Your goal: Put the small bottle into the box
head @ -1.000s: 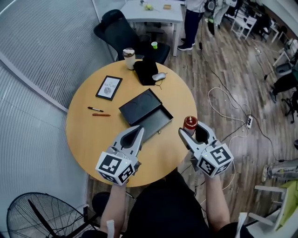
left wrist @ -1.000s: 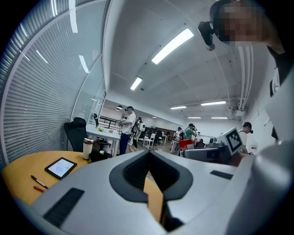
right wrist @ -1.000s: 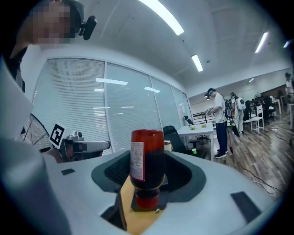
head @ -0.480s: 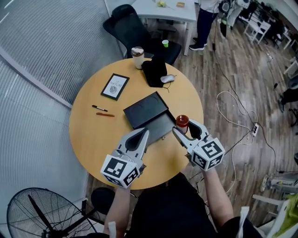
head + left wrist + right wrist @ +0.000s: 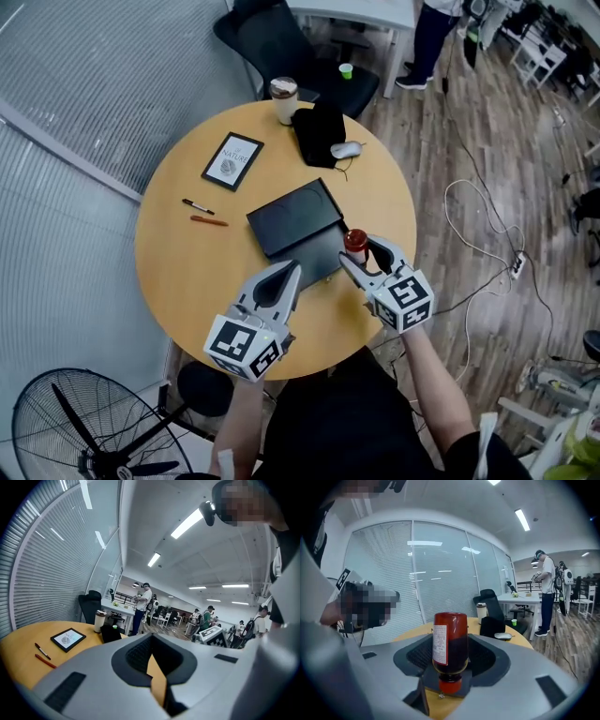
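My right gripper [image 5: 356, 255] is clamped on the small bottle [image 5: 354, 241] by its dark red body; the right gripper view shows the white label and red cap between the jaws. The bottle hangs at the 4 o'clock edge of the open black box [image 5: 292, 216], near the middle of the round table [image 5: 178, 272]. My left gripper [image 5: 284, 274] sits at the box's 7 o'clock, jaws together and holding nothing.

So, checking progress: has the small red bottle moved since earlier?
Yes: the small red bottle, in the right gripper, moved left to the right edge of the black box.
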Tool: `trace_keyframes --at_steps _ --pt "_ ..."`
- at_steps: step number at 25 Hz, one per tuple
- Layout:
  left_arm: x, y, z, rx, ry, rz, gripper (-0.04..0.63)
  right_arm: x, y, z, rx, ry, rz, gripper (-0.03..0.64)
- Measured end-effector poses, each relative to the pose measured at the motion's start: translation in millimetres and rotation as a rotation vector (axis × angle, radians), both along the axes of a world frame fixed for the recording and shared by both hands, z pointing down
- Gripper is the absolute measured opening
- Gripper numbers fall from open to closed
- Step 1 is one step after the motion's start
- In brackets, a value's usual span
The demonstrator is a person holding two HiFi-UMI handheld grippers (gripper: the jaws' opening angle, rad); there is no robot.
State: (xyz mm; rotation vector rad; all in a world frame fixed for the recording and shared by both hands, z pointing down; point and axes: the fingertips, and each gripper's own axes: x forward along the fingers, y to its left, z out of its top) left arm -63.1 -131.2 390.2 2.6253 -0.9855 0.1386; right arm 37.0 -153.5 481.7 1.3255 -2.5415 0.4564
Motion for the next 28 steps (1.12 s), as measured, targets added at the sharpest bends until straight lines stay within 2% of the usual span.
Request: trace_keyframes --at_steps 11,19,28 --pt "-6 -19 24 -0.064 -0.031 -0.088 -0.005 1 -27 73 -0.066 0.088 -0.085 0.232" --pt "-18 -31 43 -0.111 -0.045 -0.155 -0.005 -6 -37 121 -0.100 0.205 -0.169 0.232" --pt "-17 -32 51 -0.131 -0.053 -0.179 -0.005 -13 -38 155 -0.091 0.350 -0.292 0.232"
